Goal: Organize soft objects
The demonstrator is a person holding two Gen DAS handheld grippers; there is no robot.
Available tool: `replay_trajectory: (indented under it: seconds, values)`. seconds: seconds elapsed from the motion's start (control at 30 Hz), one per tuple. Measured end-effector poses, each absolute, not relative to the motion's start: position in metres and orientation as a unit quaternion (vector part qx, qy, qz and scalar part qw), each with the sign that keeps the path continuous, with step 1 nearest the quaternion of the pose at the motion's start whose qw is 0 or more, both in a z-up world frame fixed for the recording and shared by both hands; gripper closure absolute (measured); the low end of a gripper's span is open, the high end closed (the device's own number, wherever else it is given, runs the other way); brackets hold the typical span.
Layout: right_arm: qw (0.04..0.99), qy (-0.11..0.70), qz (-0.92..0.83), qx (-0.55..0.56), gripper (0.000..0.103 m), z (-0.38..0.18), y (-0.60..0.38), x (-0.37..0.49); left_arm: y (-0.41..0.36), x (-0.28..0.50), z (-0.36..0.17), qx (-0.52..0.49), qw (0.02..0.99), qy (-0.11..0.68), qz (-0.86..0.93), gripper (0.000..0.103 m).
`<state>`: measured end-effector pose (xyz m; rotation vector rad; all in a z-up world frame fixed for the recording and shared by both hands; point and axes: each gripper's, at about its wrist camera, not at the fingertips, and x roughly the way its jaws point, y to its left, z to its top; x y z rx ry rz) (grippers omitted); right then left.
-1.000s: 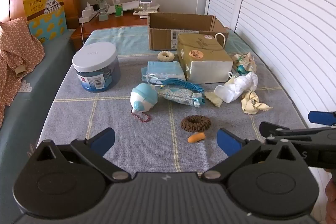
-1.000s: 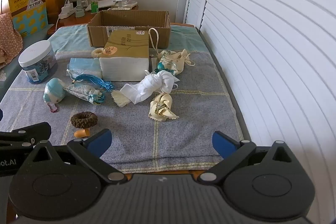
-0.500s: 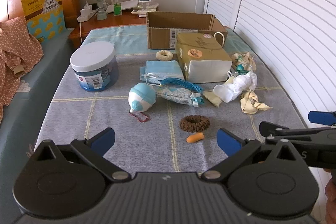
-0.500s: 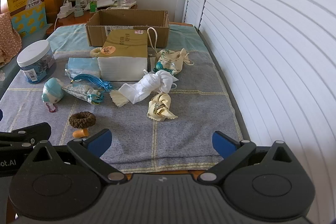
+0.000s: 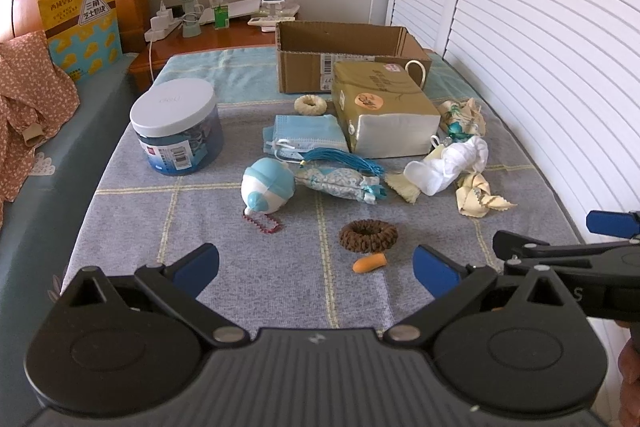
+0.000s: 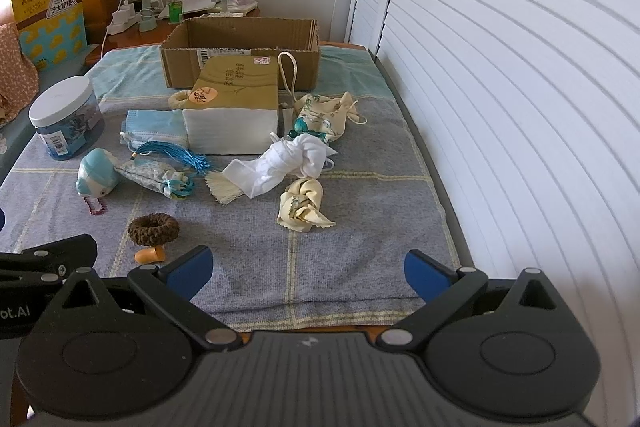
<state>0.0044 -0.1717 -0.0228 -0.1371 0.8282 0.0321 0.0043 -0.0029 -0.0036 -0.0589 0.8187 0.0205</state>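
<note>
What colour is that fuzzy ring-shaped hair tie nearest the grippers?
Dark brown. The hair tie shows best in the left wrist view, just beyond a small orange piece.

You've got bare blanket (image 6: 248, 267) in front of the brown scrunchie (image 6: 153, 228); behind it, the tissue pack (image 6: 234, 115) and cardboard box (image 6: 240, 55) block you.

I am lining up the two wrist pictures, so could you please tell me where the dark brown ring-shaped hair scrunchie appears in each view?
Left wrist view: the dark brown ring-shaped hair scrunchie lies right of centre, just above the small orange foam earplug.
Right wrist view: it lies at lower left, again just above the earplug.
Shared landmark: the open brown cardboard box at the far end.
</note>
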Motion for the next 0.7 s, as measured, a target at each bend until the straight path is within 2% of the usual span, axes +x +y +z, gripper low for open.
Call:
replay_trajectory:
  seconds: [0.7]
  values:
    - [0.914, 0.4, 0.013, -0.063, 0.0, -0.0216, -0.1736, 0.0027, -0.005, 0.0032, -0.0001, -0.024, 0.918, 0.395, 0.008, 0.001]
